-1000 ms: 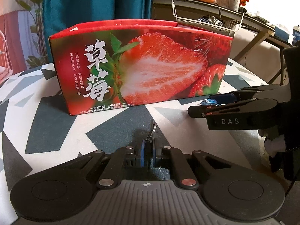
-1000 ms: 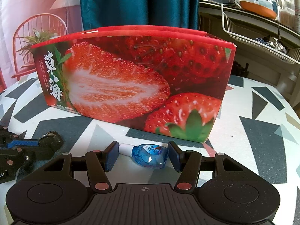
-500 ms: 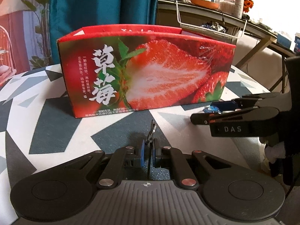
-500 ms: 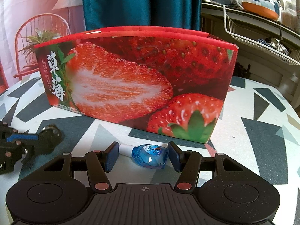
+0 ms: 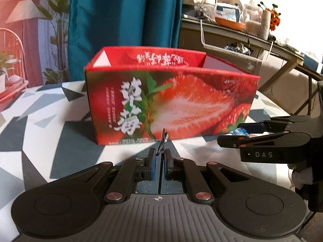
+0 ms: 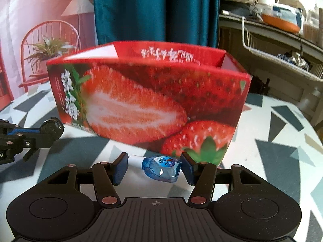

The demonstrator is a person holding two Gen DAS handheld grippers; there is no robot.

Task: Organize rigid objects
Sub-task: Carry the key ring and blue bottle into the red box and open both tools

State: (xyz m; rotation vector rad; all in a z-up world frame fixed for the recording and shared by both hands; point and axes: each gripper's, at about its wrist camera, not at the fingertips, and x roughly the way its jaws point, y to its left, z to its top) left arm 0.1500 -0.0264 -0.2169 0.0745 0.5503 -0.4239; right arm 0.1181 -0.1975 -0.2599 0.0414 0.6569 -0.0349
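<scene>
- The left claw [image 5: 159, 161] pinches a thin metal ring-like piece [image 5: 163, 142], too slim to name, held above the counter [image 5: 60, 147], near side of the strawberry box [image 5: 171, 104].
- The right claw [image 6: 154, 166] grips a small blue dropper bottle [image 6: 161, 167] lengthwise, also clear of the counter.
- The step in hand looks like carrying both items to the open-topped box.
- Next, each claw needs to clear the near wall before it releases.
</scene>
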